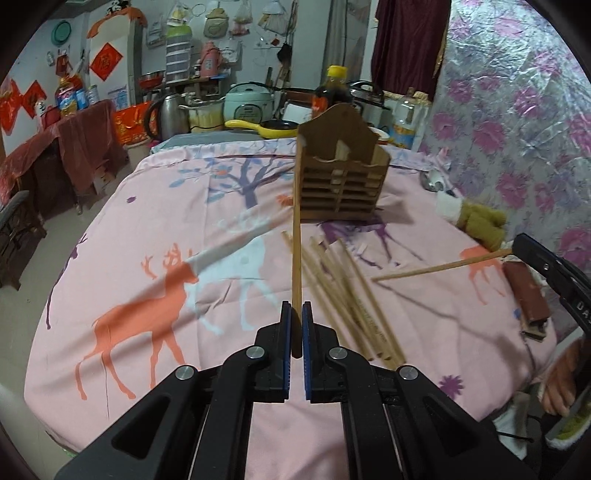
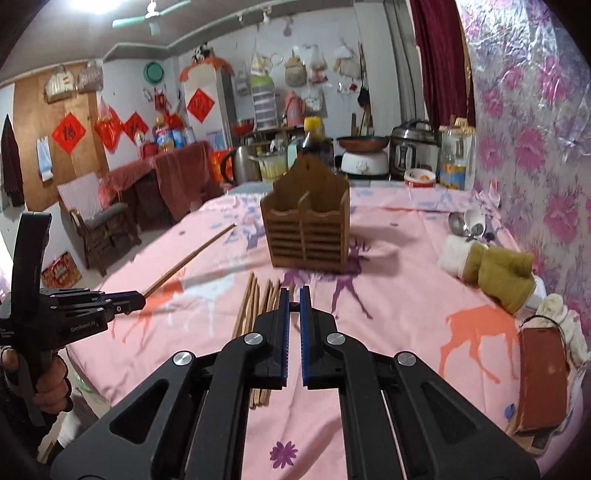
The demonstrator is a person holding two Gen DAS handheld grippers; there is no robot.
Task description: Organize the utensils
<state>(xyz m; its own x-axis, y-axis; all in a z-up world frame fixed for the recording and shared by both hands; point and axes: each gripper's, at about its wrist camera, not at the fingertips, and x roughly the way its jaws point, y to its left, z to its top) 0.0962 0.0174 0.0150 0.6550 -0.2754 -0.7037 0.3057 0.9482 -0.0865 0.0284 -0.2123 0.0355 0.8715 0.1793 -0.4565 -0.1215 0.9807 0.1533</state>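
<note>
Wooden utensil holder (image 1: 341, 173) visibly empty, loose chopsticks (image 1: 347, 295) nearby

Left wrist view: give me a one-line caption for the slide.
Left gripper shut on one chopstick, raised before the wooden utensil holder, loose chopsticks below.

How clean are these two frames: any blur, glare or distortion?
Left wrist view: loose chopsticks on the tablecloth are motion-smeared; fisheye bends the table edge. Right wrist view: ceiling light blows out top left; wooden holder looks slightly soft.
</note>
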